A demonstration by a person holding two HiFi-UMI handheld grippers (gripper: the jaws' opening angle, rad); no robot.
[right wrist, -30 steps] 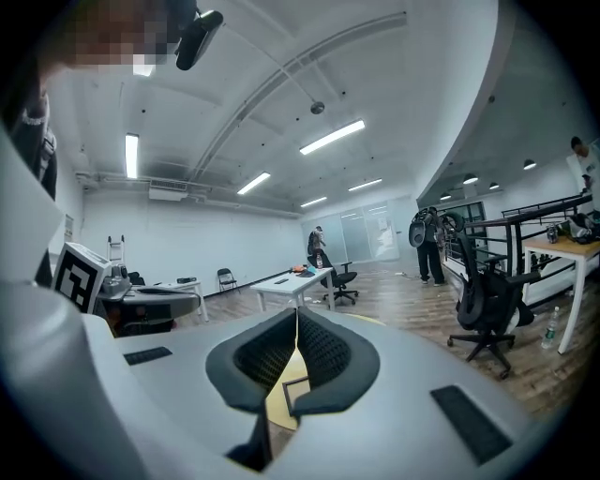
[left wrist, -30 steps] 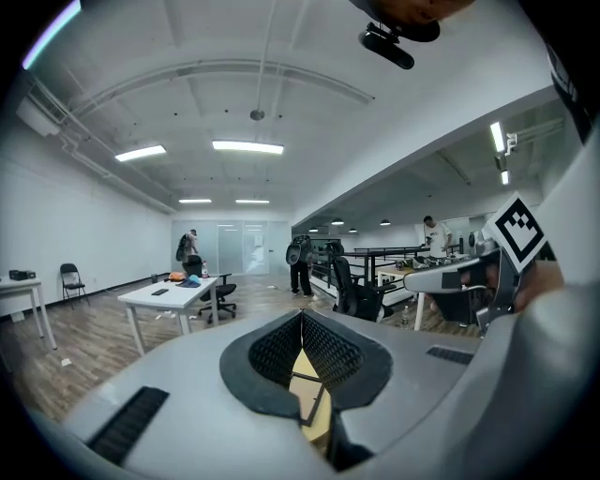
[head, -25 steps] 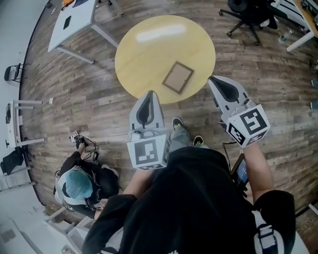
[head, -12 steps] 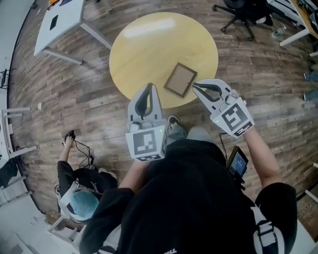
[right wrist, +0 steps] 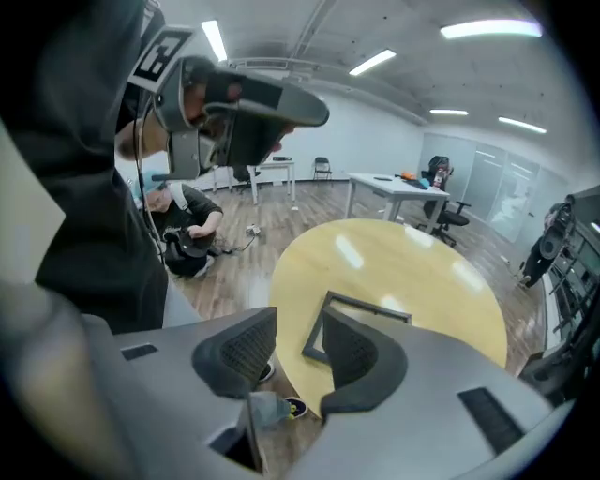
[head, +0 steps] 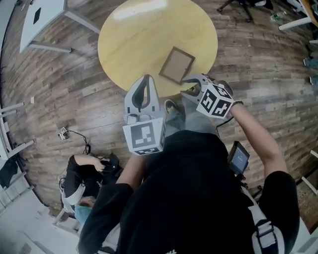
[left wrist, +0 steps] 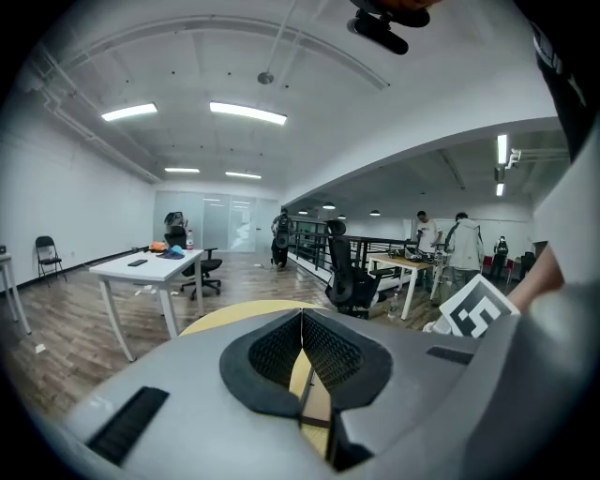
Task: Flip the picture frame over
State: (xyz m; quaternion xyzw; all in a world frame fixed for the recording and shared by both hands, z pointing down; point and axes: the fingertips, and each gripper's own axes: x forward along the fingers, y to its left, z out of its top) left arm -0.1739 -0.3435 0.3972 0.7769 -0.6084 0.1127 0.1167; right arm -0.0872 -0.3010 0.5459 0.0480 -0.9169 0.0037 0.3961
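A thin dark-edged picture frame (head: 176, 65) lies flat on the round yellow table (head: 134, 39), near the table's front edge. My right gripper (head: 189, 85) hangs just short of the frame's near right corner, tilted down. Its jaws have just been opening and stand apart, with nothing between them. In the right gripper view, the frame (right wrist: 370, 307) shows on the table (right wrist: 403, 262) just beyond the right gripper (right wrist: 298, 323). My left gripper (head: 146, 78) sits over the table's front edge, left of the frame. In the left gripper view the pads of the left gripper (left wrist: 302, 317) meet at their tips.
A person (head: 92, 173) sits on the wooden floor at the lower left beside some cables. A white desk (head: 35, 20) stands at the far left. An office chair (head: 243, 5) stands at the far right. More desks and people show in the left gripper view.
Both grippers have come down and forward to the table's front edge. The right one dropped furthest, tipped downward beside the frame, and its jaws have parted.
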